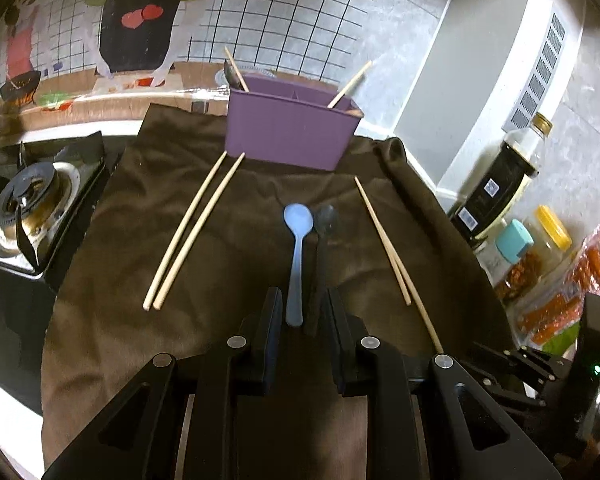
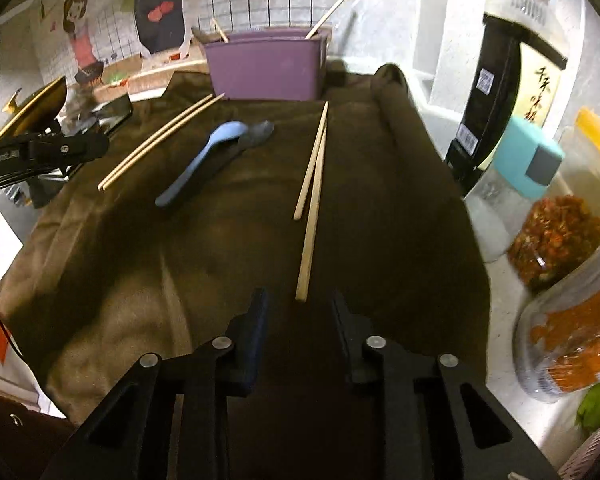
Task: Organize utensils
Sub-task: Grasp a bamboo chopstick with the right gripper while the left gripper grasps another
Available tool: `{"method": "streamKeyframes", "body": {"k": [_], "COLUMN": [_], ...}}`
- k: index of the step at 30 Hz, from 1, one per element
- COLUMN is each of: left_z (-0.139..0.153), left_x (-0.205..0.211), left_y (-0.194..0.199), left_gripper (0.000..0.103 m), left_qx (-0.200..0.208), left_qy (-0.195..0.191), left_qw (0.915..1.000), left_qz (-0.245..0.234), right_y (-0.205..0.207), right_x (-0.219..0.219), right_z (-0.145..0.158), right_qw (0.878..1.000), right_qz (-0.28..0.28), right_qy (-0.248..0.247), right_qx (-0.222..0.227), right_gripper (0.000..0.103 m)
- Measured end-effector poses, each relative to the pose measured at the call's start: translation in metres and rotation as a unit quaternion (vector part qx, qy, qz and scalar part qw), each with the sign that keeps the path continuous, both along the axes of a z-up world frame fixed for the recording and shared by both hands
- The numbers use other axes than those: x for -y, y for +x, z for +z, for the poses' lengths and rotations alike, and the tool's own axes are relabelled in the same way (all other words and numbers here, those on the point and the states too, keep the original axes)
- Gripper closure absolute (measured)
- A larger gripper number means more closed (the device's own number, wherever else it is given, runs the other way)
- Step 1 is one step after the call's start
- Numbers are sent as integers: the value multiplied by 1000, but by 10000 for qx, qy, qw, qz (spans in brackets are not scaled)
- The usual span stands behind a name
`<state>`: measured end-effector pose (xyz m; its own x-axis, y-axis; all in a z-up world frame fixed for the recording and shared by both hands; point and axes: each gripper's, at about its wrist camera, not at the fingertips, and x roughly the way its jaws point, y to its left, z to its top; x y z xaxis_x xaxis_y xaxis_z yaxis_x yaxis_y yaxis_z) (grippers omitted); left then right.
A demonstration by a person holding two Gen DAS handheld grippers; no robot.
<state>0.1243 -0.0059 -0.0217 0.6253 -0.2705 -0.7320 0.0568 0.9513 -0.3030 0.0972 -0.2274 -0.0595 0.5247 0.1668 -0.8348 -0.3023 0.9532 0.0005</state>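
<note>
left claw (image 1: 300,312) apart, straddling blue spoon (image 1: 297,240) and dark spoon (image 1: 321,256) handles mid-table | right claw (image 2: 300,308) apart, empty, at chopstick (image 2: 311,220) tip | risk: pinching both spoons, chopstick rolling

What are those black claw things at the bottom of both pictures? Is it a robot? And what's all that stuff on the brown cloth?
It's not a robot. A person holds a grabbing tool in each hand, and each tool has a small camera looking out along its two fingers. One picture comes from the left gripper, the other from the right gripper. That is why you see black fingers at the bottom of both.

A brown cloth covers the counter. On it lie a blue spoon, a dark spoon right beside it, a pair of chopsticks on one side and another pair on the other. At the back stands a purple box with a few utensils already poking out.

Neither tool holds anything. The left one is lined up at the spoon handles, the right one near a chopstick's end.
</note>
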Motion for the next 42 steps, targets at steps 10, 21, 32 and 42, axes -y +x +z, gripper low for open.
{"method": "streamKeyframes", "body": {"k": [10, 21, 32, 42], "left_z": [0, -2, -23, -49], "left_x": [-9, 0, 70, 134], "left_y": [-11, -10, 14, 49], "left_gripper": [80, 80, 80, 80], "left_qx": [-7, -54, -203, -471], "left_qy": [50, 103, -140, -25], "left_qw": [9999, 9999, 9971, 9950], "left_qz": [126, -16, -723, -876], "right_y": [18, 26, 1, -17], "right_x": [-3, -3, 55, 75], "right_z": [-16, -17, 27, 36], "right_qw": [9992, 9990, 9926, 9886], "right_qz": [-159, -359, -1108, -1269], "right_qy": [107, -166, 314, 591], "right_qx": [-342, -212, 386, 555], "right_gripper": [83, 97, 97, 97]}}
